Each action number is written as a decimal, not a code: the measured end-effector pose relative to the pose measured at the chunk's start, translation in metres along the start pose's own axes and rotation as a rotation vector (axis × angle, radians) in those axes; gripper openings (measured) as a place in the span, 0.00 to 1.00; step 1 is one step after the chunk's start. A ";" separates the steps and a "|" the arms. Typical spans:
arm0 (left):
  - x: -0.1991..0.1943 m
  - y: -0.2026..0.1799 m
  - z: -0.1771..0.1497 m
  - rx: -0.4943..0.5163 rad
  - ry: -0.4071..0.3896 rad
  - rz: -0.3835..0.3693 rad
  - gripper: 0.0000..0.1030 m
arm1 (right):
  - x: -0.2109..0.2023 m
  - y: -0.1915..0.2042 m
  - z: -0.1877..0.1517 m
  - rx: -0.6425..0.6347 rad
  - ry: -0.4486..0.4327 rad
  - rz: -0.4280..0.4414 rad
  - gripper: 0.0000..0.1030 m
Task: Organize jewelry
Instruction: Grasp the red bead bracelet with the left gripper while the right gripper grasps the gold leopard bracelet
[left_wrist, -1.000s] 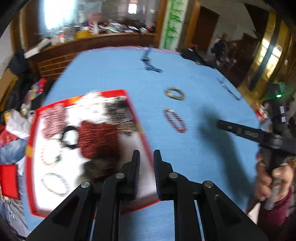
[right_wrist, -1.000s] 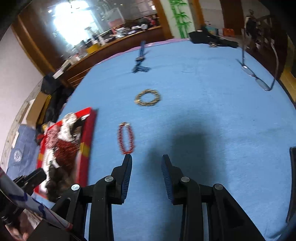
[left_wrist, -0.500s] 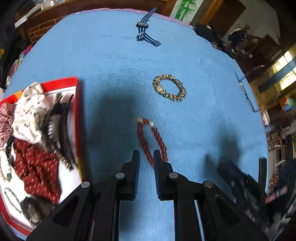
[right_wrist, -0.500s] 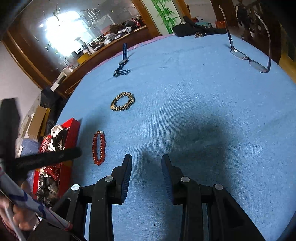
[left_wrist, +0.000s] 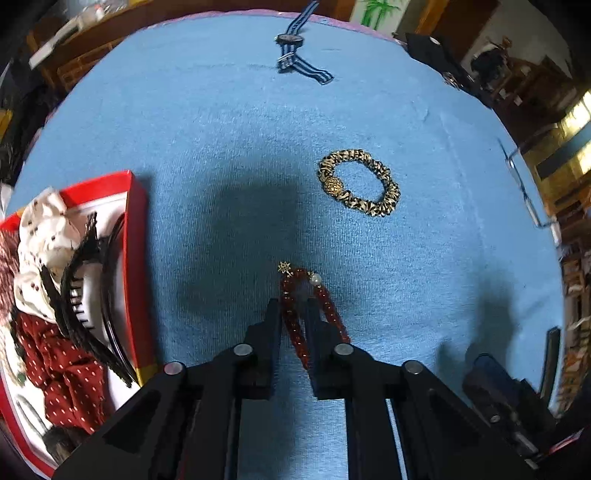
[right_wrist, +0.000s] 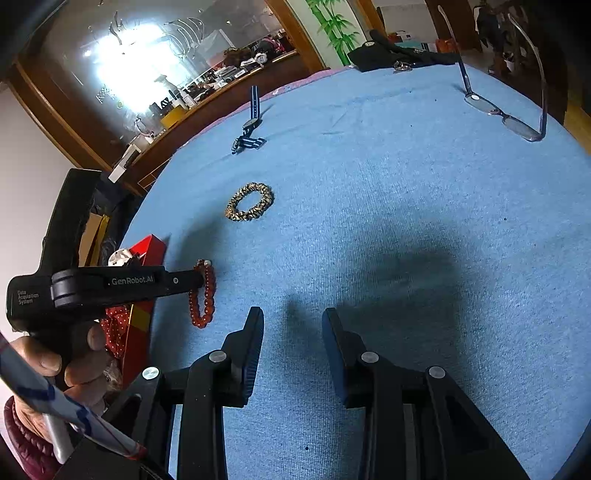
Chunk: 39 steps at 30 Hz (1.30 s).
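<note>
The left gripper (left_wrist: 293, 321) is lowered onto the blue-covered desk (left_wrist: 221, 155), its jaws narrowly parted and set astride one strand of the red bead bracelet (left_wrist: 291, 325); whether the pads are pressing on the beads cannot be told. The bracelet lies flat on the cloth as an elongated loop, with a small gold star charm and a pale bead at its far end, and its other strand runs just outside the right finger. From the right wrist view, the left gripper (right_wrist: 201, 280) reaches the bracelet (right_wrist: 203, 295) from the side, its tip at the loop's upper part, and the hand (right_wrist: 70, 362) wraps the grip below. The right gripper (right_wrist: 291, 339) hovers over bare cloth with its jaws wide apart, holding nothing — it is near the bracelet but apart from it. A leopard-print scrunchie (left_wrist: 360, 182) lies farther out on the desk, well apart from the bracelet, and a blue-striped watch (left_wrist: 295, 55) lies near the far edge. A red tray (left_wrist: 136, 229) sits at the left side of the desk, holding black headbands (left_wrist: 85, 295), a cream fabric piece and a red dotted scrunchie (left_wrist: 70, 373). A pair of glasses (right_wrist: 506, 114) rests upside down toward the far right.
</note>
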<state>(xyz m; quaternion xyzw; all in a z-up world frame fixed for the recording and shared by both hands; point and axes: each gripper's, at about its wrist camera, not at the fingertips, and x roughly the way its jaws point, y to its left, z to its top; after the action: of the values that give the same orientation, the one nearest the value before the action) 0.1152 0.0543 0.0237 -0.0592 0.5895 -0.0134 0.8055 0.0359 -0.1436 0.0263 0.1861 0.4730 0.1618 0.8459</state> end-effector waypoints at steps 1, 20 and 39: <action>0.001 -0.001 0.000 0.014 -0.006 0.000 0.07 | 0.000 0.000 0.001 0.005 0.009 0.006 0.34; -0.006 0.017 -0.017 0.064 0.013 -0.109 0.07 | 0.108 0.059 0.123 -0.074 0.182 -0.238 0.34; -0.026 0.001 -0.040 0.092 -0.091 -0.126 0.07 | 0.036 0.035 0.078 -0.061 0.103 -0.196 0.06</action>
<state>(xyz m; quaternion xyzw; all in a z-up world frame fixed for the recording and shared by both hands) 0.0688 0.0541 0.0360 -0.0595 0.5459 -0.0886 0.8310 0.1176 -0.1088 0.0539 0.1047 0.5264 0.1021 0.8376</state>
